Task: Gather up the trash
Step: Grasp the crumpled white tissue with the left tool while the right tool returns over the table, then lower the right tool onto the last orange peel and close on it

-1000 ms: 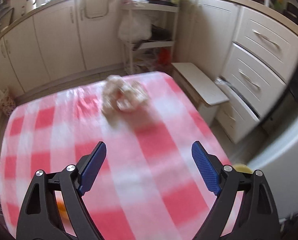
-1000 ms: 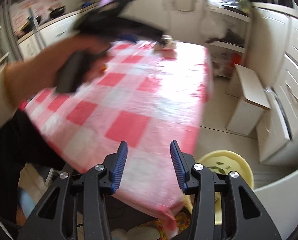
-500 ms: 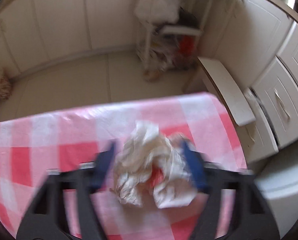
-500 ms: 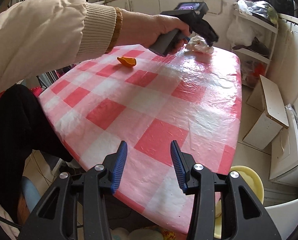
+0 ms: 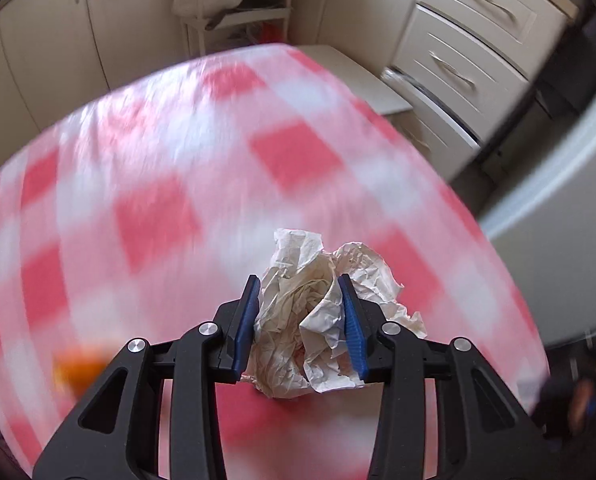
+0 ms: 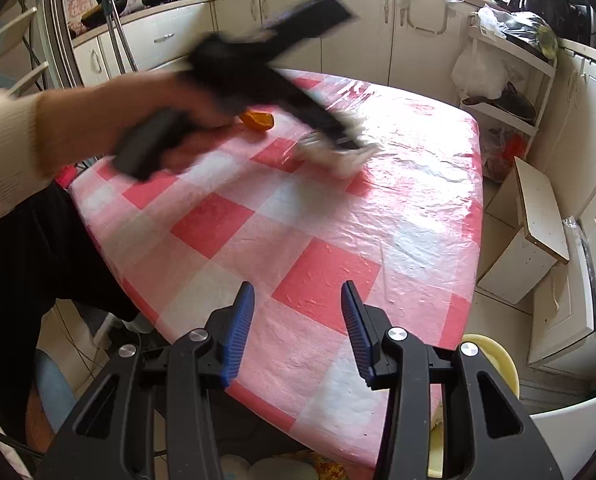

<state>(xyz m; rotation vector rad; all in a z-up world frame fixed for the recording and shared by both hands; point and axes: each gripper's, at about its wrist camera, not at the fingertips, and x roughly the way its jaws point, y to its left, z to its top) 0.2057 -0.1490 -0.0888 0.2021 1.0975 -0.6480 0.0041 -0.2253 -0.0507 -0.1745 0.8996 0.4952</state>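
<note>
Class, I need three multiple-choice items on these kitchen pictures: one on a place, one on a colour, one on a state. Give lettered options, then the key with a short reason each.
1. Where is the orange peel piece?
A. on the checked tablecloth
B. in the yellow bucket
C. on the white stool

2. What colour are the gripper pads?
A. red
B. blue
C. green

3. What is the left gripper doing?
A. hanging open and empty
B. clamping the crumpled paper napkin
C. holding the peel

Key: 1 A, the peel lies on the cloth beyond the hand; 2 B, both wrist views show blue ribbed pads; 3 B, the pads press the napkin from both sides, while the right gripper stands open, empty.
</note>
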